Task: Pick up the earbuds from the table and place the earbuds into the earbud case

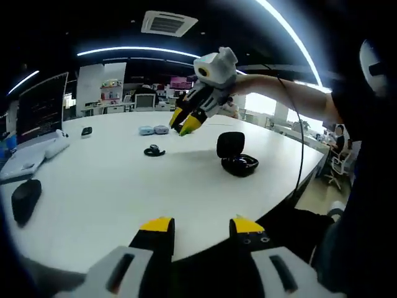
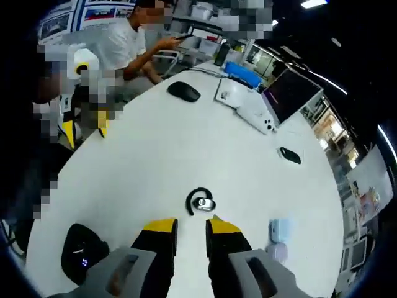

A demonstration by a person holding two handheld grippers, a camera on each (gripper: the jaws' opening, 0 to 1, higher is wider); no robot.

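Right gripper view: right tool [image 2: 188, 228], jaws apart, above flat-lying earbud [image 2: 200, 202].

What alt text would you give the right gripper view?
The right tongs hover open just short of a black earbud on a white table. The open black case lies at lower left; a mouse and a laptop sit farther off.

Legible text: none. Wall posters [image 2: 80, 13] are printed, yet the lettering is too small and blurred to be read; no marking is made out on the earbud case [image 1: 236, 155] or the laptop [image 2: 257, 105]
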